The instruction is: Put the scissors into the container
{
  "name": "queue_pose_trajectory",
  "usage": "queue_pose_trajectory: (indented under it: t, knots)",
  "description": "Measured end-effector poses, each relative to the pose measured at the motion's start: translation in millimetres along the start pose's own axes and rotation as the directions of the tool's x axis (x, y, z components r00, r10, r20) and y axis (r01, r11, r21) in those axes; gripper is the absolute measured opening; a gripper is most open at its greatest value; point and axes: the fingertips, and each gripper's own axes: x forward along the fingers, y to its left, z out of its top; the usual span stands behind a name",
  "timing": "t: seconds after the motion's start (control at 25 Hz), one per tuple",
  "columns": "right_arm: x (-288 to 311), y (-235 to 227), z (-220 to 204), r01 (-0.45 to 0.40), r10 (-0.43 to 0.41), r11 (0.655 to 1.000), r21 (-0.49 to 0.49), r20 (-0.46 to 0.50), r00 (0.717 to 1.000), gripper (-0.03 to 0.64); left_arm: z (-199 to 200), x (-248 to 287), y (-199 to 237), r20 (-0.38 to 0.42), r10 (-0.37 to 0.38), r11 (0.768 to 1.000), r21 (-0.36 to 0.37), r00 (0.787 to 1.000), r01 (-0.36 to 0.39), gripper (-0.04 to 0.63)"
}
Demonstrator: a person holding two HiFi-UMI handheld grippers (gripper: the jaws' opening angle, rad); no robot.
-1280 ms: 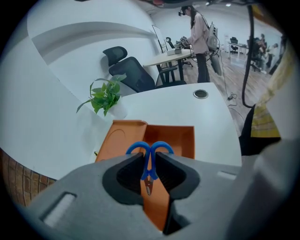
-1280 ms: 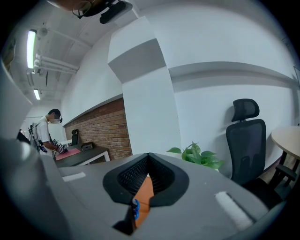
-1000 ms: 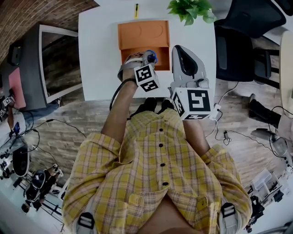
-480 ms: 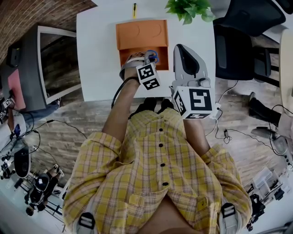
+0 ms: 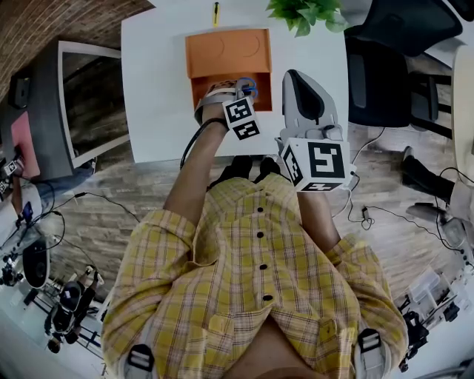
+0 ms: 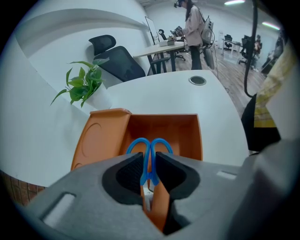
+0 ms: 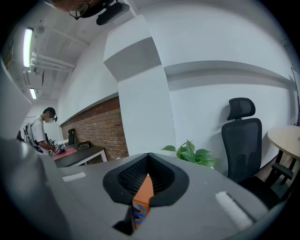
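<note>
Blue-handled scissors [image 6: 150,151] are pinched between the jaws of my left gripper [image 6: 149,159], handles pointing forward over the open orange container [image 6: 180,132]. The container's lid [image 6: 96,140] lies folded back to the left. In the head view the left gripper [image 5: 238,90] hovers at the near wall of the container [image 5: 222,80] with the scissors [image 5: 249,86] over its cavity. Just right of the container my right gripper [image 5: 293,78] is shut with nothing in it; its own view shows the right gripper [image 7: 149,163] with pads pressed together.
The white table [image 5: 159,89] carries a potted plant [image 5: 304,15] at the far right and a small yellow item [image 5: 215,13] at the far edge. A black office chair [image 5: 385,74] stands to the right. A grey desk [image 5: 89,104] is on the left.
The left gripper has edged slightly forward with the scissors, further over the container. The right gripper has stayed where it was.
</note>
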Motion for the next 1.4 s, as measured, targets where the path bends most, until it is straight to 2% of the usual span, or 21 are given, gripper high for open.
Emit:
queue_pose_trajectory:
  t: [0.28, 0.68, 1.4]
  knots:
    - [-4, 2, 3, 0.001, -0.001, 1.000, 0.000, 0.004, 1.000, 0.006, -2, 5, -2, -0.005, -0.019, 1.000, -0.001, 1.000, 0.019, 0.089]
    - [-5, 4, 7, -0.004, 0.004, 1.000, 0.004, 0.013, 1.000, 0.006, -6, 17, -8, -0.029, -0.049, 0.998, 0.037, 0.998, 0.050, 0.091]
    - [-5, 11, 5, -0.041, 0.041, 0.999, 0.010, -0.002, 0.999, 0.006, -8, 27, -11, -0.035, -0.080, 0.996, 0.022, 0.996, 0.081, 0.092]
